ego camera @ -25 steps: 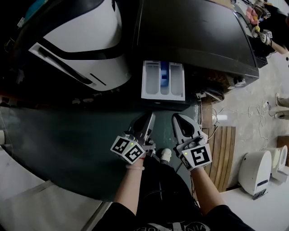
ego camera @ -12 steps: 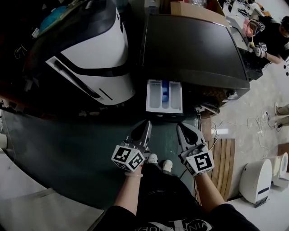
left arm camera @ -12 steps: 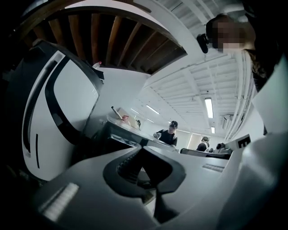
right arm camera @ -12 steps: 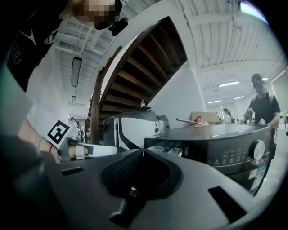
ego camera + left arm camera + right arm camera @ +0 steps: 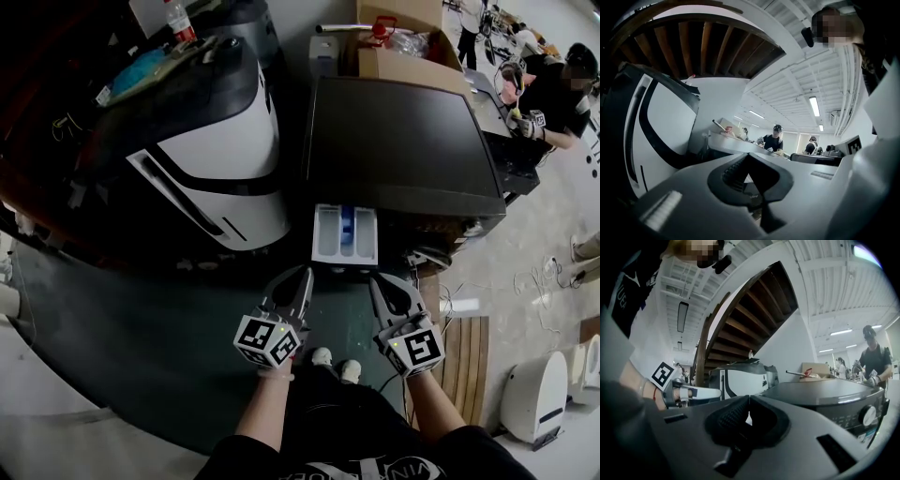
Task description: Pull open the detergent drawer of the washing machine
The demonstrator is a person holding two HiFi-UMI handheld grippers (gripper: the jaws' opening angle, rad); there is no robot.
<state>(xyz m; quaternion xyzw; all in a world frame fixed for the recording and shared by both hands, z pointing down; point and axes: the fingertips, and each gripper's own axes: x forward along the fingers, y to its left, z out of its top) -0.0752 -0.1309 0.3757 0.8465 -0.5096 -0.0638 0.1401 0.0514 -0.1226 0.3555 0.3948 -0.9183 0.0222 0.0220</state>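
Ahead, detergent drawer [image 5: 345, 234] open, beyond left gripper [image 5: 305, 275]

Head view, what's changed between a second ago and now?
The left gripper and right gripper rose with the person, the left rolling slightly; the washing machine now looks farther off. Nothing gripped or released. The detergent drawer stays pulled out; both grippers stay shut, empty.

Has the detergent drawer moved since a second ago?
No. The detergent drawer still sticks out equally far from the washing machine front; only the camera shifted.
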